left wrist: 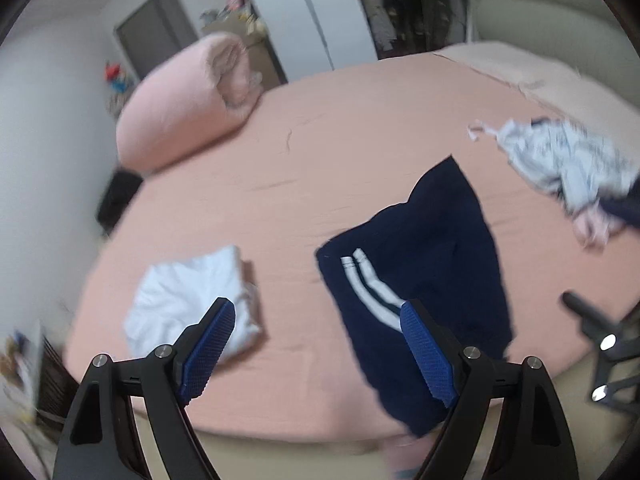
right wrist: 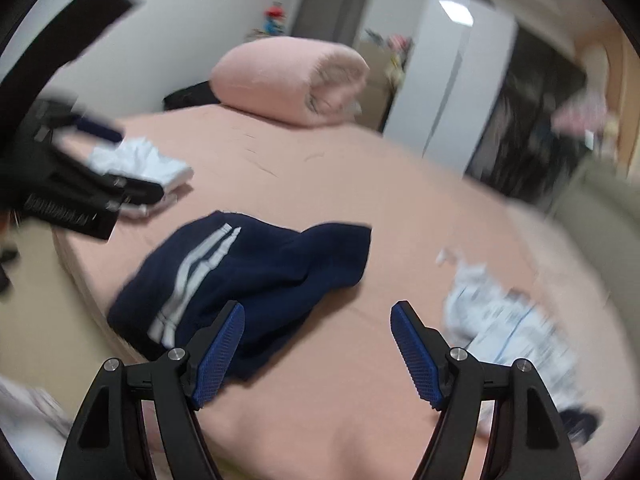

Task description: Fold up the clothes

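Observation:
Navy shorts with white side stripes (left wrist: 432, 264) lie crumpled near the front edge of the pink bed (left wrist: 320, 152); they also show in the right wrist view (right wrist: 256, 272). A folded white garment (left wrist: 192, 304) lies to their left, also in the right wrist view (right wrist: 140, 164). My left gripper (left wrist: 316, 312) is open and empty above the bed between the two. My right gripper (right wrist: 318, 312) is open and empty, just right of the shorts. The left gripper shows in the right wrist view (right wrist: 104, 160) over the white garment.
A heap of white patterned clothes (left wrist: 568, 160) lies at the right of the bed, also in the right wrist view (right wrist: 508, 328). A rolled pink duvet (right wrist: 288, 80) sits at the far end. A beige blanket (left wrist: 520, 68) covers the far right corner.

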`<act>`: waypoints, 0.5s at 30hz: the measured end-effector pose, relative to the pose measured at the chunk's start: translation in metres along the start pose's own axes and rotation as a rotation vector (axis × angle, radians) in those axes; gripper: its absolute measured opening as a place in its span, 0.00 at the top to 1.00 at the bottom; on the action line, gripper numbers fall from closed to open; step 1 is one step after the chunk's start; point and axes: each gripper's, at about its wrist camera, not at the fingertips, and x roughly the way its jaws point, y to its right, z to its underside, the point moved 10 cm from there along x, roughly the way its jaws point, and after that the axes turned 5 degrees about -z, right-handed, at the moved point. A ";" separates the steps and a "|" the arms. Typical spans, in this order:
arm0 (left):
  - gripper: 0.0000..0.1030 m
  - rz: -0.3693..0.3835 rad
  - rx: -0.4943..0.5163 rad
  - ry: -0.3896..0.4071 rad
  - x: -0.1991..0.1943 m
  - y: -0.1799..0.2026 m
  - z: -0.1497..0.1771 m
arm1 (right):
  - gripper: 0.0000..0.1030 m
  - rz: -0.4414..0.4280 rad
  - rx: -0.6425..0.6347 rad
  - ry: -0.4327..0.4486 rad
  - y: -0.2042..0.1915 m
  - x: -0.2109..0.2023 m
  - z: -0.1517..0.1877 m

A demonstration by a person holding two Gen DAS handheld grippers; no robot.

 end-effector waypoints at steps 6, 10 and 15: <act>0.18 -0.052 0.139 0.095 -0.013 0.006 -0.001 | 0.27 0.125 -0.302 0.040 -0.029 -0.005 0.014; 0.18 -0.101 0.211 0.142 -0.019 0.011 -0.003 | 0.27 0.154 -0.409 0.027 -0.044 0.004 0.028; 0.18 -0.170 0.315 0.080 0.006 0.019 0.011 | 0.27 0.205 -0.483 0.016 -0.057 0.009 0.040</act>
